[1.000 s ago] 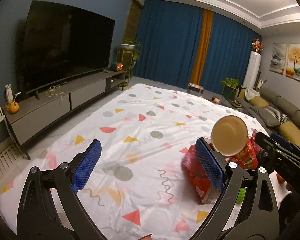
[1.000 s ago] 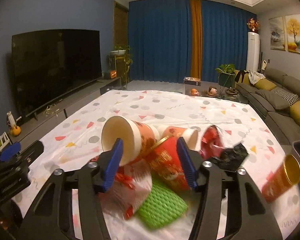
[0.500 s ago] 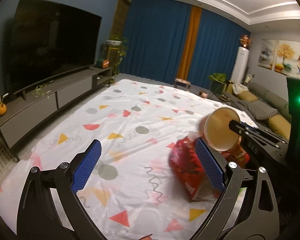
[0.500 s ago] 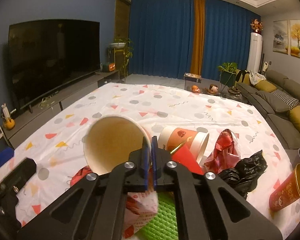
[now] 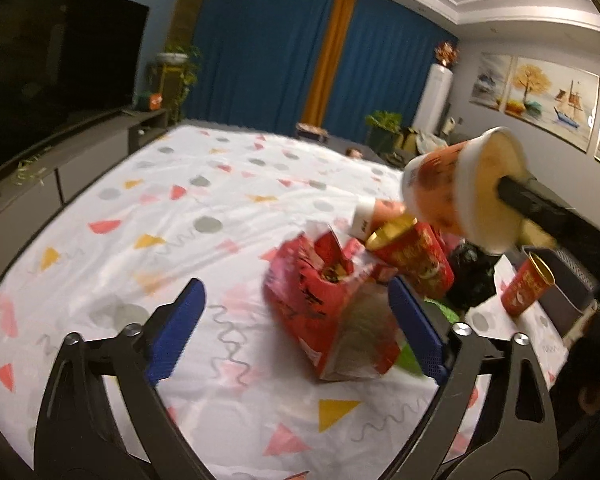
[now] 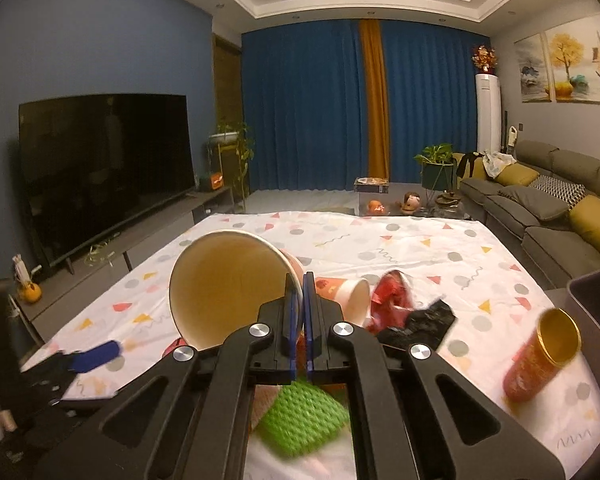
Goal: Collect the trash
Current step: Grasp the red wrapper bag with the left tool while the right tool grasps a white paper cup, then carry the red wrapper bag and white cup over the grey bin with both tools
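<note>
You are holding the paper cup [image 6: 228, 284] by its rim in the right claw [image 6: 299, 322], lifted above the trash pile near the bench's [image 6: 420, 248] right edge. Keep that pinch firm while carrying it toward the dark bin [image 6: 598, 300]; the left claw [image 5: 296, 332] is hanging spread and empty.

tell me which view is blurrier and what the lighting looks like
Left wrist view: motion blur smears the red snack bag and the lifted paper cup; the left gripper itself stays sharp. Right wrist view: mostly crisp, only the green mesh is soft. Both: dim warm indoor light, fisheye bending at the edges.
</note>
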`<state>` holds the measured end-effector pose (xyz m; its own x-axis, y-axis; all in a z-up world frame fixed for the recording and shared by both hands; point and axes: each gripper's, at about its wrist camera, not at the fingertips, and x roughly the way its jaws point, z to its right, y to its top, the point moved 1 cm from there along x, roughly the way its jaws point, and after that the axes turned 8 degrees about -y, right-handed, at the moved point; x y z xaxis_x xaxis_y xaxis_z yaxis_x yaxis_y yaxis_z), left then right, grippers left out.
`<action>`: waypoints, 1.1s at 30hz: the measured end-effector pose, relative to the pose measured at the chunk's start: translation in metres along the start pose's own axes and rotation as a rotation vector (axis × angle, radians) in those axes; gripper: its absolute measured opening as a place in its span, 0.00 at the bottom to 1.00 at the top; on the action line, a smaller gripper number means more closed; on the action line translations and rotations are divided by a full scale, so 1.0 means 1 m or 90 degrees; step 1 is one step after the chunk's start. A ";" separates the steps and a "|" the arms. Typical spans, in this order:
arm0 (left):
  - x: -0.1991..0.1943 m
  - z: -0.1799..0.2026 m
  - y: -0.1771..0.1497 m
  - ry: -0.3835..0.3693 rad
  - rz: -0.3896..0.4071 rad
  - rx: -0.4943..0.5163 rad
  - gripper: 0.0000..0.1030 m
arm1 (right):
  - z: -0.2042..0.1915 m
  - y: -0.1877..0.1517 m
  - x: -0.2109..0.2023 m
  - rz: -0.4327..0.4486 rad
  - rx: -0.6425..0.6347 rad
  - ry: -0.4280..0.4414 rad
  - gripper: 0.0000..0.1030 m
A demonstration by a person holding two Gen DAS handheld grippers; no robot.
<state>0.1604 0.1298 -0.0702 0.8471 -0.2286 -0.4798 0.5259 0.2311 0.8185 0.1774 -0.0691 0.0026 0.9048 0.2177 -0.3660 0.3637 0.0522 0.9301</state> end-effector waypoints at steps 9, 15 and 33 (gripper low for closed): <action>0.035 0.001 -0.005 -0.041 -0.090 -0.012 0.48 | 0.024 -0.014 -0.030 0.001 0.031 -0.007 0.04; 0.043 0.007 -0.006 -0.076 -0.112 -0.003 0.12 | 0.032 -0.023 -0.037 -0.010 0.037 -0.013 0.04; -0.021 0.012 -0.010 -0.078 -0.044 -0.020 0.00 | 0.060 -0.037 -0.066 -0.011 0.061 -0.032 0.04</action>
<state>0.1366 0.1211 -0.0648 0.7939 -0.3588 -0.4909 0.5866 0.2396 0.7736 0.1179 -0.1443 -0.0100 0.9074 0.1676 -0.3853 0.3966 -0.0391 0.9171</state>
